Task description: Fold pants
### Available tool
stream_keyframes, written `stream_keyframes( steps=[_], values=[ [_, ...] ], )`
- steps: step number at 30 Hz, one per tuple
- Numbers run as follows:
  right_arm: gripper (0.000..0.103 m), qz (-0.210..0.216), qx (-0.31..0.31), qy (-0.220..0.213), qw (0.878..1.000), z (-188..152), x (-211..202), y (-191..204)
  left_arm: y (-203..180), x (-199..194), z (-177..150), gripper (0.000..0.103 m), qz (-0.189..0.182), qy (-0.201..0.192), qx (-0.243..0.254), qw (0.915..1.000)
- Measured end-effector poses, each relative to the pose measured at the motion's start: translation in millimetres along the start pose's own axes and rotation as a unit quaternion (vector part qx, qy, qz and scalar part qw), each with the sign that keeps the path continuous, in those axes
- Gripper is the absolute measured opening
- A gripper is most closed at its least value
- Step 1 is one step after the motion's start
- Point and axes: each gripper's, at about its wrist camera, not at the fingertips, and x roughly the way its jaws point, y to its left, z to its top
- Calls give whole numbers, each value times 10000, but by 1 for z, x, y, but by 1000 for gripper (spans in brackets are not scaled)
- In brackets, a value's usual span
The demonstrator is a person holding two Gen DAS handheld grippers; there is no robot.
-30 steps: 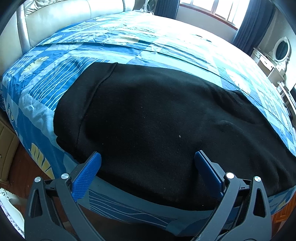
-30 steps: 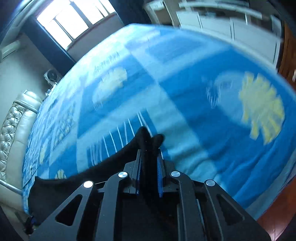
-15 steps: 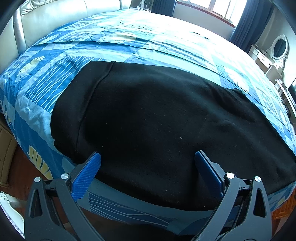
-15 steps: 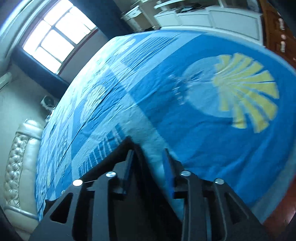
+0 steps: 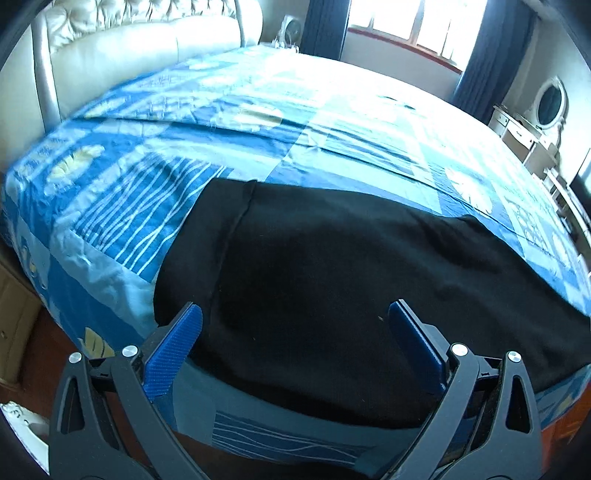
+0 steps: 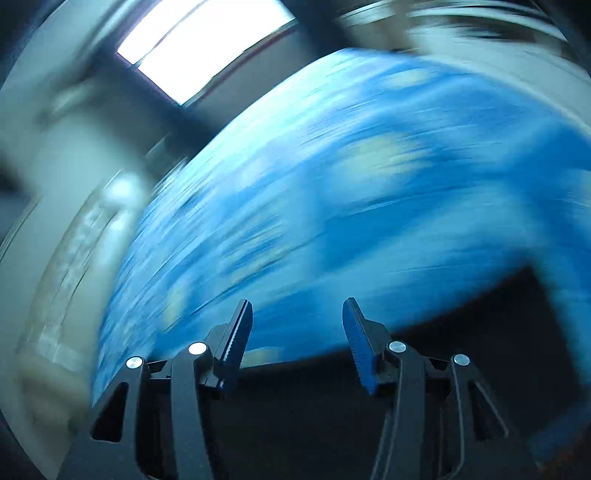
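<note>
Black pants (image 5: pixel 332 280) lie spread flat along the near edge of a bed with a blue patterned cover (image 5: pixel 258 122). Their waistband end is at the left. My left gripper (image 5: pixel 295 321) is open and empty, held just above the pants near the bed's front edge. In the right wrist view the picture is heavily blurred. My right gripper (image 6: pixel 297 317) is open and empty there, with the dark pants (image 6: pixel 480 332) below and to the right of it on the blue cover (image 6: pixel 369 184).
A cream padded headboard (image 5: pixel 129 48) stands at the far left. A window (image 5: pixel 424 26) with dark curtains is behind the bed. A white dresser with an oval mirror (image 5: pixel 546 107) stands at the right. Wooden floor (image 5: pixel 26 332) shows below the bed's near edge.
My right gripper opened and let go of the pants, then swung away fast. My left gripper stayed open and drew back a little, tilting up.
</note>
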Motion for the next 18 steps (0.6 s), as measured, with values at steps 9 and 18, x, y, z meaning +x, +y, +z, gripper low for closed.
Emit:
stream_keyframes(
  steps=[9, 18],
  values=[
    [57, 963, -1388, 1840, 9683, -31, 216, 170, 18, 29, 0, 101, 156, 472, 26, 9988],
    [37, 1358, -1379, 2816, 9398, -49, 277, 200, 21, 33, 1, 101, 140, 579, -39, 9982]
  ],
)
